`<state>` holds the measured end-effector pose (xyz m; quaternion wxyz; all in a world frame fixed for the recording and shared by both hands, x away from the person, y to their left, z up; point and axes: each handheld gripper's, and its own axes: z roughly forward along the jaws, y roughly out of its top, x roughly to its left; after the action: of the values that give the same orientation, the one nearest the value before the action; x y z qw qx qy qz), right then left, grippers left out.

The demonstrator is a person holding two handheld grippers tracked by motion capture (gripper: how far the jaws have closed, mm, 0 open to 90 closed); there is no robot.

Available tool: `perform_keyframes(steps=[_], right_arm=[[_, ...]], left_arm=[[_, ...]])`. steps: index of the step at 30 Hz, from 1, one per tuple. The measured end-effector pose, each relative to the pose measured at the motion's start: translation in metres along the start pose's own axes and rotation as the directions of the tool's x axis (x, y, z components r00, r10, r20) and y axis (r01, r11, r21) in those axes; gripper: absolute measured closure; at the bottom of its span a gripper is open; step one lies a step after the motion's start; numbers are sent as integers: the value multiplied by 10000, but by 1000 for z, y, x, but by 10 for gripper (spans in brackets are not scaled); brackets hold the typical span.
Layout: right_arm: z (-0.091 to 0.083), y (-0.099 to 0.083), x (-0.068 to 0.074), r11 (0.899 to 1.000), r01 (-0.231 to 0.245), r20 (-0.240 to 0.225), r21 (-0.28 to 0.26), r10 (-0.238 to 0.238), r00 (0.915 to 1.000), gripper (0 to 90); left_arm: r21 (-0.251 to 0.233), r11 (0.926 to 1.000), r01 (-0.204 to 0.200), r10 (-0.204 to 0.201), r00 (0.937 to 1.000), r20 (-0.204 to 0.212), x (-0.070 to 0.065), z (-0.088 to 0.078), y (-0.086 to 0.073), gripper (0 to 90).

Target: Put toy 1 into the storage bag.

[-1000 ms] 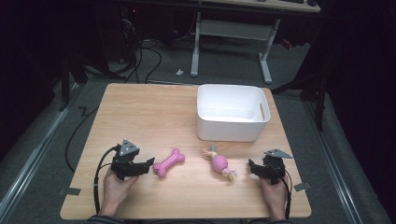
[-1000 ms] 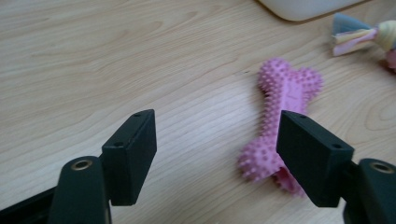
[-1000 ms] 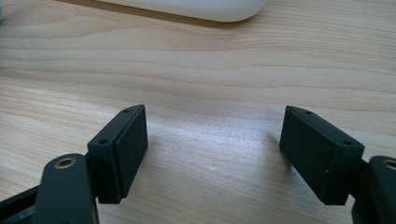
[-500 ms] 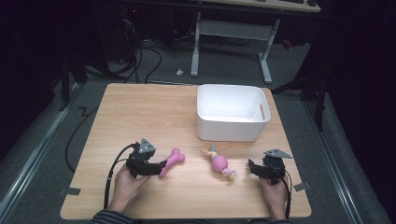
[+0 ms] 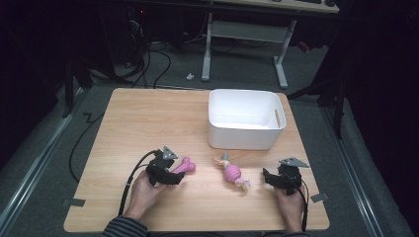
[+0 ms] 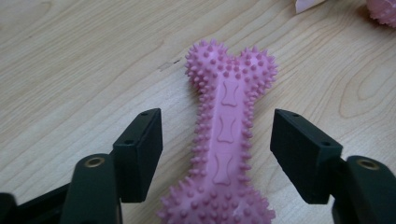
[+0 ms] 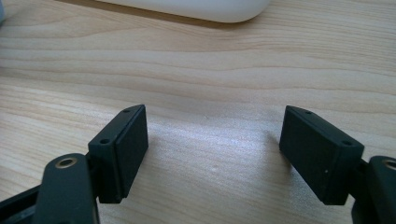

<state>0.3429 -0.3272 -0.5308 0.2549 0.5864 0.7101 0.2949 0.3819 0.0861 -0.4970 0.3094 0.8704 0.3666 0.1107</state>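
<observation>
Pink spiky rubber bone between left gripper jaws, lengthwise ahead; pads closing in, not yet gripping.

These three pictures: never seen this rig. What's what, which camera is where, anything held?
No robot arm here: a person at a wooden table holds a handheld two-jaw gripper in each hand.

The high view looks down from above the person's side. It shows the left gripper and the right gripper. Each of the other two views comes from a camera riding on one gripper, looking along its black jaws.

On the table lie a pink spiky bone toy, a small pink toy with a pale tail and a white bin.

Nothing is held. The left gripper's jaws have just been closing and straddle the bone toy, but gaps remain on both sides. The right gripper is open over bare wood.
</observation>
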Motion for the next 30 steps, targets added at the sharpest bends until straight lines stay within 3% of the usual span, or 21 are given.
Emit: perform_keyframes(steps=[10,18,26,30], right_arm=[[0,0,0,10000,-2,11,-3,2,10000,243],[0,0,0,10000,-13,11,-10,13,10000,244],[0,0,0,10000,-3,23,-12,3,10000,246],[0,0,0,10000,-6,24,-15,6,10000,246]], left_arm=[[215,9997,-108,104,9998,197,-2,9,1,467],[315,9992,-227,228,9997,-44,-4,16,0,548],[312,9988,-387,379,9990,254,0,14,-1,590],[278,9993,-254,241,9986,465,1,13,-1,591]])
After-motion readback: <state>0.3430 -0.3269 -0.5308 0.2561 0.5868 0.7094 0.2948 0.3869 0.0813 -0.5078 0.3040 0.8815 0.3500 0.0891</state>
